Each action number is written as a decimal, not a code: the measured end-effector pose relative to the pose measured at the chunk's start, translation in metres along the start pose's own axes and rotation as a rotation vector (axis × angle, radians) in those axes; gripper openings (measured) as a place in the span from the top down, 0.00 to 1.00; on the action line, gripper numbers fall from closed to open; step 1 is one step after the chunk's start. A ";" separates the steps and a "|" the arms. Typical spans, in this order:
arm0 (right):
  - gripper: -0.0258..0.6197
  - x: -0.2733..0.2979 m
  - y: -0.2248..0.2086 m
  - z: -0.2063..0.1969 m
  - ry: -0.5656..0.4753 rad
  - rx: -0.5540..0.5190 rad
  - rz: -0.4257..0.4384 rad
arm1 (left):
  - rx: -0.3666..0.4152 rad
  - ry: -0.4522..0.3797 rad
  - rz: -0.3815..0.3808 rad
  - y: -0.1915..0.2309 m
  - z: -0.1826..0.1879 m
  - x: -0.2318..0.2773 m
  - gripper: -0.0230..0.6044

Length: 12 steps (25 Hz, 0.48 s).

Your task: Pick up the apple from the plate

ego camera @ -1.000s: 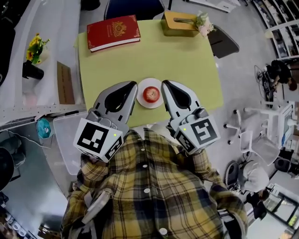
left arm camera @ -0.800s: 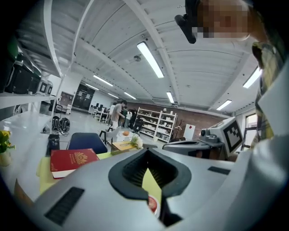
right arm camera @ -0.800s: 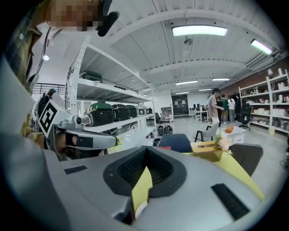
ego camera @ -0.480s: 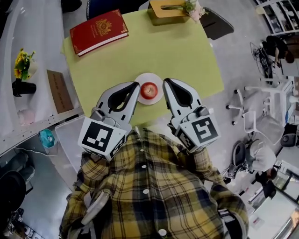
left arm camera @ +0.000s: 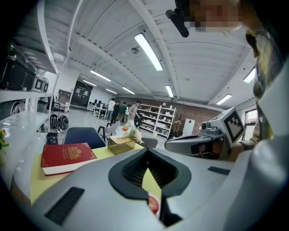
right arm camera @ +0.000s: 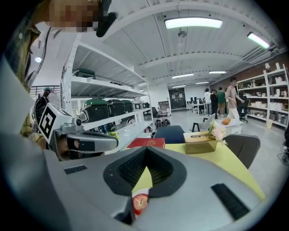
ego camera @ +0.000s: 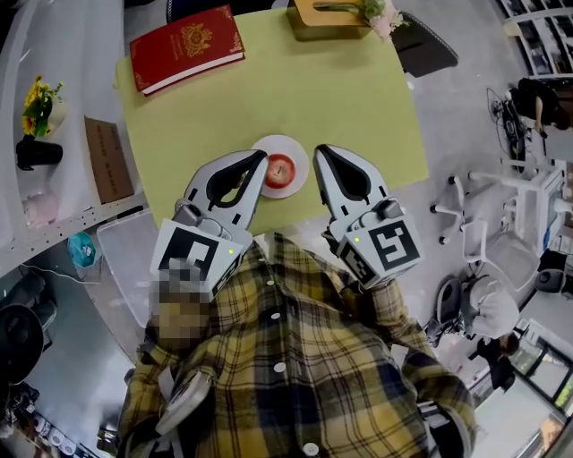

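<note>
Entry: pick-up not begun.

The apple sits upright on the white plate, near the close edge of the yellow-green worktop. Nothing is touching it, as far as I can see.

My left gripper is just left of the plate, its tip over the plate's left rim in the head view. My right gripper is just right of the plate. Both point away from me and slightly down, with the apple between the two tips.

On both grippers the fingers are pressed together at the tips and hold nothing. Each gripper view shows the apple only as a red sliver through the gap behind the closed tips.

Done: both tools brought up beside the plate. Left: spread one pair of fingers, bring them around the apple, pinch, lift clear of the plate. I judge either side could take it, since the fruit lies about midway.

Far end of the worktop: a red book on the left and a tissue box (both well apart from the plate).
</note>
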State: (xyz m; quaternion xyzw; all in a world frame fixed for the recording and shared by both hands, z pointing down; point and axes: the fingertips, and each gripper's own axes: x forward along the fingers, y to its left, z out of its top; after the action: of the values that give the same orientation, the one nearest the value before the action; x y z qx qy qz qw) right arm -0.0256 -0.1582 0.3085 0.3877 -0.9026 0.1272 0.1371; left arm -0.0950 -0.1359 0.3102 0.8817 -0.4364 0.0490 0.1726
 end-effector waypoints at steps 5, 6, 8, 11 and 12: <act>0.96 0.001 -0.002 -0.005 0.007 -0.004 0.007 | 0.001 -0.005 -0.012 -0.001 -0.006 0.005 0.95; 0.96 0.001 -0.003 -0.006 0.007 -0.005 0.006 | 0.001 -0.002 -0.017 -0.001 -0.008 0.005 0.95; 0.96 0.001 -0.004 -0.008 0.012 -0.005 0.004 | 0.000 0.007 -0.030 -0.002 -0.013 0.007 0.95; 0.96 0.002 -0.005 -0.010 0.015 0.003 0.000 | -0.003 0.022 -0.048 -0.003 -0.018 0.009 0.94; 0.96 0.002 -0.005 -0.010 0.017 0.005 -0.003 | 0.000 0.026 -0.056 -0.004 -0.020 0.010 0.92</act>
State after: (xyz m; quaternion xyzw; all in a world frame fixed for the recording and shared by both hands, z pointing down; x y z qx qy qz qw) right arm -0.0213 -0.1596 0.3195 0.3883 -0.9005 0.1328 0.1441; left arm -0.0846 -0.1342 0.3299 0.8929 -0.4091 0.0556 0.1795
